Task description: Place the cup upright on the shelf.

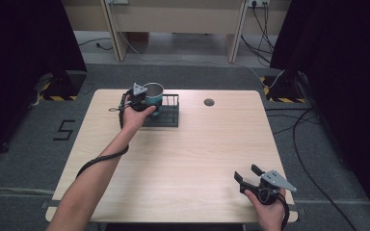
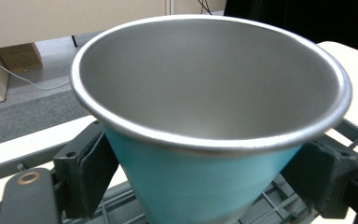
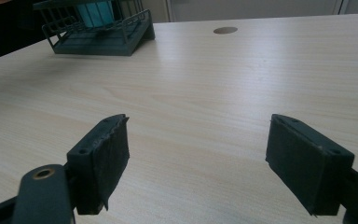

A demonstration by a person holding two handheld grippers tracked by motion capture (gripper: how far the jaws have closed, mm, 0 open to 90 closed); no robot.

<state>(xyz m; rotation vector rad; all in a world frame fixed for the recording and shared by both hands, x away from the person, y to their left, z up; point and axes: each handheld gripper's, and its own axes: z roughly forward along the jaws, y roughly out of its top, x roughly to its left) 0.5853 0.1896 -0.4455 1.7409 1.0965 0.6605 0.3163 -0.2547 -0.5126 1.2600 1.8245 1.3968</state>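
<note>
From above, my left gripper (image 1: 143, 99) was out at the rack (image 1: 169, 115), the black wire tray that sat toward the far side of the table (image 1: 188, 159), and it was closed around the cup (image 1: 153, 93), a teal cup with a steel rim standing upright at the rack's left end. My right gripper (image 1: 247, 176) lay well away from the rack, near the table's close right corner, with its jaws spread wide and nothing between them. Along my left gripper's own jaws, the cup (image 2: 205, 140) sat squarely between the two black pads (image 2: 91, 172), which pressed on its teal wall from either side below the rim; I could see into its bare metal inside, and the rack's grid (image 2: 270, 205) showed just beneath its base, though I could not tell whether the base rested on the wires or hung just clear of them. Along my right gripper's jaws, the pads (image 3: 114, 158) stood far apart over bare wood, and the rack (image 3: 98, 28) with the cup (image 3: 95, 11) in it lay far off. I judged the step to be the handling of the cup at the rack, either setting it in or lifting it out. The next move called for a steady, level hold, and a straight vertical path so the base would not catch the rack's wire sides.
</note>
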